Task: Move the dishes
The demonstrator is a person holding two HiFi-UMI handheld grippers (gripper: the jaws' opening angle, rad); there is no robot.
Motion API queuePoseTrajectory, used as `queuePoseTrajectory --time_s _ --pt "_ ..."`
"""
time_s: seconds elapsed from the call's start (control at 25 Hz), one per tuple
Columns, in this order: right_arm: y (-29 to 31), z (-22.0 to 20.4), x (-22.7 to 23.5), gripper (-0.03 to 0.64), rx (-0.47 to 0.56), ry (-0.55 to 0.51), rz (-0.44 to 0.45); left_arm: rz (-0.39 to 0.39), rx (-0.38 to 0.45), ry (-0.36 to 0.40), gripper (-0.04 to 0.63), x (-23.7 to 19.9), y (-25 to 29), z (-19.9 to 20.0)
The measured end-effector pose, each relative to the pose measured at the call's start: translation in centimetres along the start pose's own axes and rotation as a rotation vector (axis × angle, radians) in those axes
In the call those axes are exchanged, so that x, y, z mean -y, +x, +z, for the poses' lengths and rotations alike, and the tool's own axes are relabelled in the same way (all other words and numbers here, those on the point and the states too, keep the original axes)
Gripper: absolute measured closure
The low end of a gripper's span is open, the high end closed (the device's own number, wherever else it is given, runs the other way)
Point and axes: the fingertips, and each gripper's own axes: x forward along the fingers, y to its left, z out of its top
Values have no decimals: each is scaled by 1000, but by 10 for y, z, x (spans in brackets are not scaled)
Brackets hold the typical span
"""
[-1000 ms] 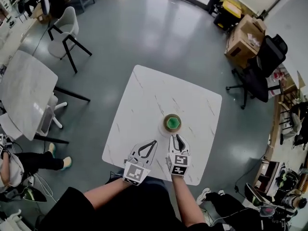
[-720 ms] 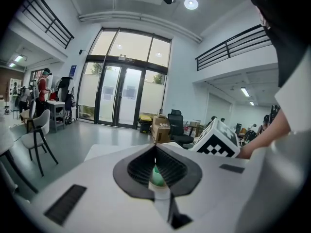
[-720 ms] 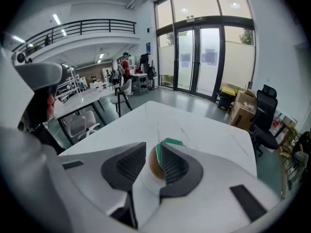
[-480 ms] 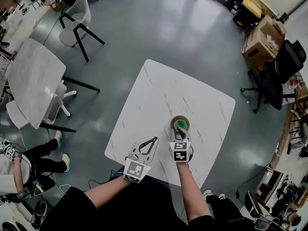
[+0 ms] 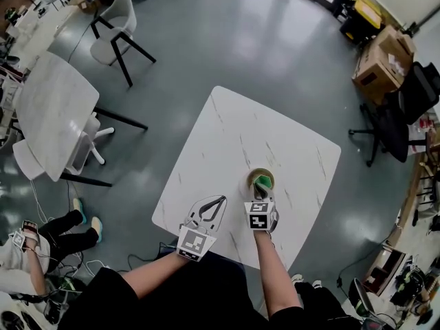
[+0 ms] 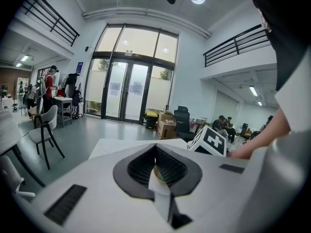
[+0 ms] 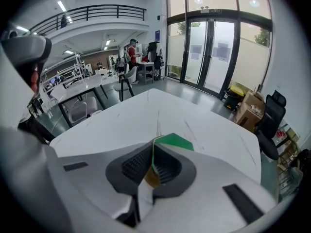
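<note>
right gripper just grabbed the dishes

a second ago the right gripper point(image 5: 260, 187) is short of the dishes point(image 5: 262, 179) with jaws wide apart; now it's down on them and the jaws have just been closing; in the right gripper view they pinch the near rim, a thin green edge running between the pads point(image 7: 167, 168) with tan under it, so it looks like a green dish nested in a tan one; can't tell if the pinch has one wall or both.

the dishes sit on the white table point(image 5: 227, 136), a bit right of middle, toward the near edge, not lifted.

left gripper point(image 5: 220, 201) hovers over the near edge, well apart from the dishes, jaws together on nothing.

my read: grasp is made, so the lift and carry come next; a rim pinch could let them tilt or split apart.
</note>
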Motion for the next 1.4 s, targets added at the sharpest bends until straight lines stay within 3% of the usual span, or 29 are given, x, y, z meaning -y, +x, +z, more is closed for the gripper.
queuePoseTrajectory --time_s 0.36,0.64,0.96,1.4 --pt "-39 37 -10 594 89 -24 -9 -6 17 -1 578 -5 -11 2" --pt "-48 68 -57 594 145 -80 46 22 42 -6 578 -21 -33 -1" --pt "-2 53 -109 594 86 -154 144 52 36 -32 578 -42 -59 -17" --pt "45 30 -125 592 26 -220 165 89 6 -40 578 -55 -67 -41"
